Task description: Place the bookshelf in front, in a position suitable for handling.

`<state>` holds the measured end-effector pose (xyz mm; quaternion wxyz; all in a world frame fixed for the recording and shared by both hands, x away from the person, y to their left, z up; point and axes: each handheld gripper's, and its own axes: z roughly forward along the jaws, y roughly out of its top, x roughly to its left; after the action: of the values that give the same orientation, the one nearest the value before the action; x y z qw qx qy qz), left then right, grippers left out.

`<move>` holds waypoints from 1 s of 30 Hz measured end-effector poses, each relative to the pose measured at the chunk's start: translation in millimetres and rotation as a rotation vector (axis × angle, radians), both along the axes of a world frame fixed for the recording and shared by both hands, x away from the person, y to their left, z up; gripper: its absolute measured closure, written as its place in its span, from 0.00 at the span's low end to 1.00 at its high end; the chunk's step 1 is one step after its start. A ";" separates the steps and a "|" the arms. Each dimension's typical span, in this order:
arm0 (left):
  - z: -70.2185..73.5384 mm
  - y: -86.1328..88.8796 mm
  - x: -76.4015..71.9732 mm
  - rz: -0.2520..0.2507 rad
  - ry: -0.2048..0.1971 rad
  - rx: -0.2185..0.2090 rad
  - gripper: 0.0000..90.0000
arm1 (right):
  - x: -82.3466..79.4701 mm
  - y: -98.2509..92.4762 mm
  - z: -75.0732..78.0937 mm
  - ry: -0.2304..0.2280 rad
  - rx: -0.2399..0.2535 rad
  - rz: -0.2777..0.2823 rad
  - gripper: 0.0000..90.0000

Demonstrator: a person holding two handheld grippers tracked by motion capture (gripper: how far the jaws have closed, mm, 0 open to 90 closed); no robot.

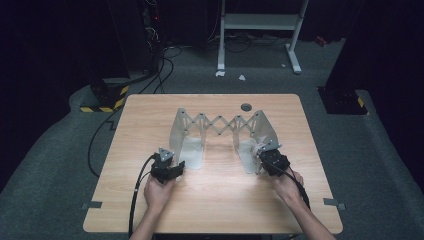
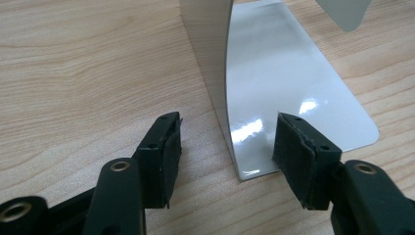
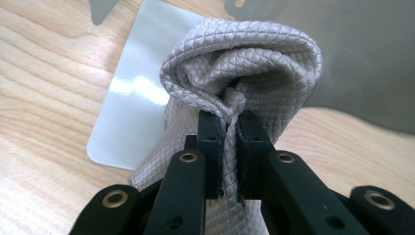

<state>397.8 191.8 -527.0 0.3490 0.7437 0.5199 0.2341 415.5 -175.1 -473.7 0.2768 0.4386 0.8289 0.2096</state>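
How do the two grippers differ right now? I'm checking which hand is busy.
The right gripper is shut on a folded grey cloth; the left gripper holds nothing. The right gripper's jaws sit nearly together, while the left gripper's jaws stand apart around the left end plate of the expanding metal rack without touching it. Both are black and hand-held over the wooden table.

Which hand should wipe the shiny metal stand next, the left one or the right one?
Right, probably. The right gripper already pinches the cloth just beside the stand. The left gripper is open with no cloth, its fingers either side of the stand's left plate.
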 end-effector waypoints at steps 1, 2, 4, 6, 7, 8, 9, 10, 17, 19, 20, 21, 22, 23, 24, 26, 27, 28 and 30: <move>0.0 0.0 0.0 0.000 0.000 0.000 0.49 | -1.1 -1.4 1.1 0.002 0.018 -0.001 0.93; 0.0 0.0 0.0 0.000 0.000 0.000 0.49 | -2.5 -3.0 3.7 0.001 0.036 -0.001 0.93; 0.0 0.0 0.0 0.000 0.000 0.001 0.49 | -6.8 -6.9 12.8 -0.017 0.083 0.001 0.92; 0.0 0.0 0.0 0.000 0.000 0.000 0.49 | -12.1 -11.6 23.6 -0.049 0.129 0.003 0.92; 0.0 0.0 0.0 0.000 0.000 0.000 0.49 | -14.8 -13.9 28.3 -0.067 0.148 0.000 0.92; 0.0 0.0 0.0 0.000 0.000 0.000 0.49 | -17.3 -16.1 32.0 -0.084 0.163 -0.003 0.92; 0.0 0.0 0.0 0.000 0.000 0.000 0.49 | -19.6 -18.3 35.2 -0.098 0.178 -0.004 0.92; 0.0 0.0 0.0 0.000 0.000 0.000 0.49 | -22.2 -20.0 37.8 -0.108 0.193 -0.005 0.92; 0.1 -0.1 -0.1 0.001 0.001 0.001 0.49 | -42.7 -35.2 65.9 -0.215 0.273 -0.022 0.92; 0.1 -0.1 -0.1 0.001 0.001 0.002 0.49 | -46.9 -40.7 75.5 -0.235 0.288 -0.031 0.92; 0.1 -0.1 -0.1 0.001 0.000 0.001 0.49 | -48.7 -43.0 78.6 -0.244 0.292 -0.033 0.92; 0.0 -0.1 -0.1 0.001 0.000 0.001 0.49 | -50.4 -45.4 80.1 -0.250 0.300 -0.035 0.92; 0.0 -0.3 -0.1 0.001 0.001 -0.001 0.49 | -50.9 -46.4 79.7 -0.249 0.302 -0.038 0.92; 0.0 -0.3 -0.1 0.001 0.001 -0.001 0.49 | -50.4 -47.2 77.4 -0.242 0.299 -0.038 0.91; 0.0 -0.3 -0.1 0.001 0.001 -0.001 0.49 | -49.2 -47.1 73.2 -0.227 0.298 -0.040 0.92; 0.0 -0.3 -0.1 0.001 0.001 -0.001 0.49 | -45.6 -45.2 60.8 -0.192 0.286 -0.037 0.91; 0.0 -0.3 -0.1 0.001 0.001 0.000 0.49 | -43.2 -43.6 53.2 -0.169 0.278 -0.036 0.92; 0.0 -0.2 -0.1 0.001 0.000 0.001 0.49 | -39.2 -41.1 42.5 -0.143 0.254 -0.035 0.92; 0.0 -0.3 -0.1 0.001 0.001 -0.001 0.49 | -32.8 -36.8 26.3 -0.110 0.216 -0.040 0.91</move>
<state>397.7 191.6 -527.0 0.3489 0.7434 0.5205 0.2338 382.7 -211.9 -447.4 0.2773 0.4702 0.7761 0.3157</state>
